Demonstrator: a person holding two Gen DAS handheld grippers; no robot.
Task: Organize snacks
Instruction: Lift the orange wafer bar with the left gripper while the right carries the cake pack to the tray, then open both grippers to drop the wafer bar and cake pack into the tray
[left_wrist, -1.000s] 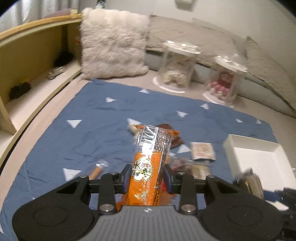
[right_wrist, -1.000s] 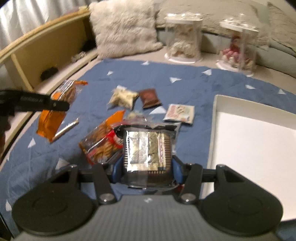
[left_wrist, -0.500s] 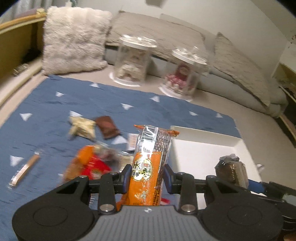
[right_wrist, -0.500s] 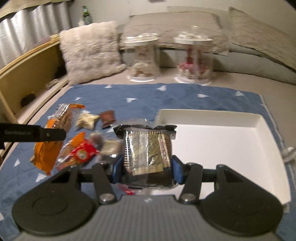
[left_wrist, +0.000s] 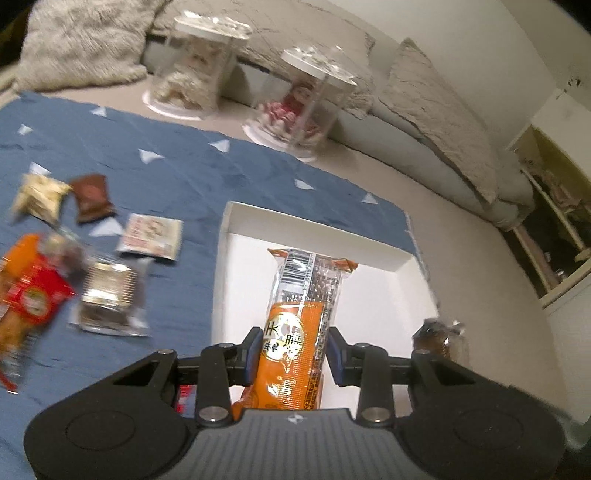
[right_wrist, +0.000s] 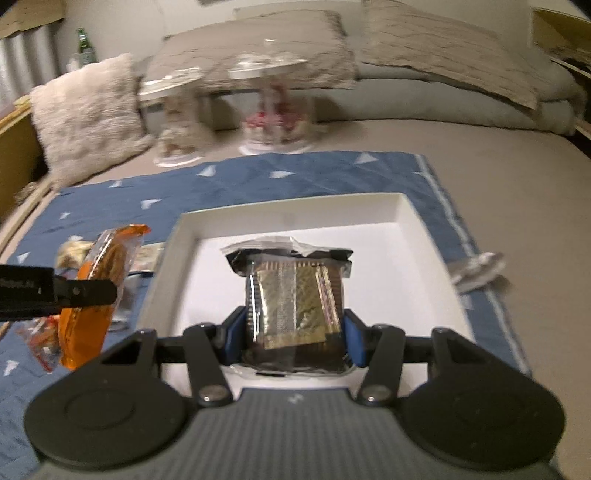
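My left gripper (left_wrist: 292, 351) is shut on a long orange snack pack (left_wrist: 300, 325), held over the near left part of the white tray (left_wrist: 236, 221). My right gripper (right_wrist: 291, 332) is shut on a dark and gold foil snack pack (right_wrist: 293, 299), held above the white tray (right_wrist: 295, 208). In the right wrist view the left gripper (right_wrist: 88, 291) and its orange snack pack (right_wrist: 103, 273) show at the left edge of the tray. The dark pack (left_wrist: 439, 338) in the right gripper shows at the tray's right side in the left wrist view.
Several loose snacks lie on the blue cloth (left_wrist: 184, 166) left of the tray: a red-orange pack (left_wrist: 26, 295), a foil pack (left_wrist: 109, 295), a brown pack (left_wrist: 90, 199), a white pack (left_wrist: 151, 236). Two clear jars (left_wrist: 299, 99) and cushions stand behind. A silver wrapper (right_wrist: 476, 269) lies right of the tray.
Both grippers have swung right with their packs, from over the loose snacks on the blue cloth to over the white tray. Both grips are unchanged.
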